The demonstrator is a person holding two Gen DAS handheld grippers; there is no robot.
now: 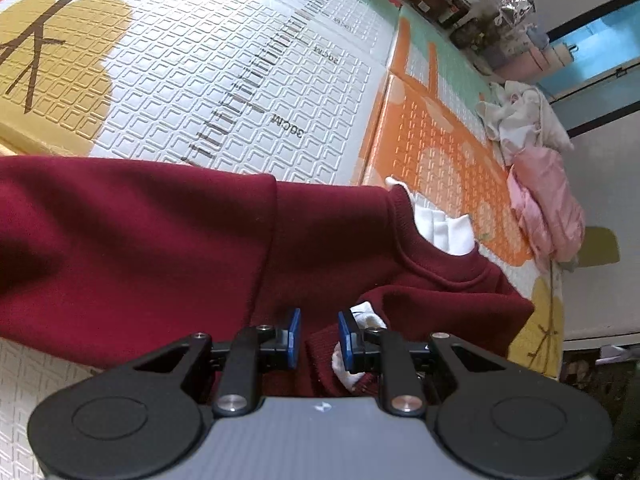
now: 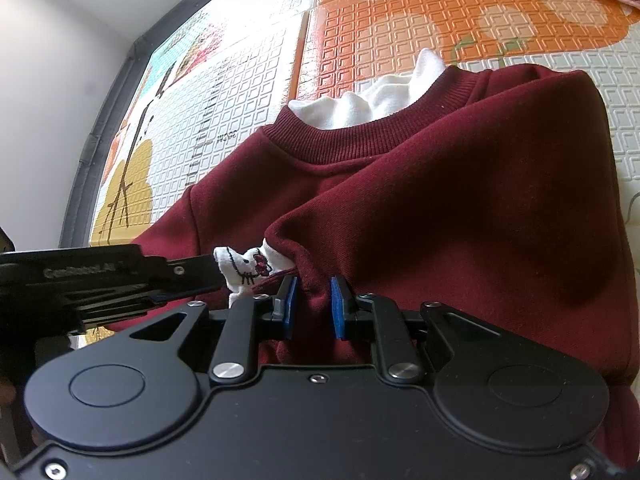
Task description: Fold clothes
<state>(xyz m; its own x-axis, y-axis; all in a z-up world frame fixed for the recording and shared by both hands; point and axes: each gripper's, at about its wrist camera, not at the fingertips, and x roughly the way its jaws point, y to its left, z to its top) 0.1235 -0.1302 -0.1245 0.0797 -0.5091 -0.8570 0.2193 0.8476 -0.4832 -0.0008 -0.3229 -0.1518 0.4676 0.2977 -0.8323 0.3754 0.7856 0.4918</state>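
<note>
Patterned play mat (image 1: 240, 80) underlies our maroon sweatshirt (image 1: 140, 240) | pink clothes (image 1: 548, 208) at 2 o'clock | left gripper (image 1: 318, 338) fingers grip cuff | right gripper (image 2: 312, 306) fingers pinch sweatshirt fold.

Embossed foam play mat (image 1: 248, 80) covers the floor, printed in white, orange, mustard and mint, with a ruler scale. Maroon sweatshirt (image 1: 140, 248) lies spread on it. Pile of pink and white clothes (image 1: 540, 168) sits apart near the mat's edge.
</note>
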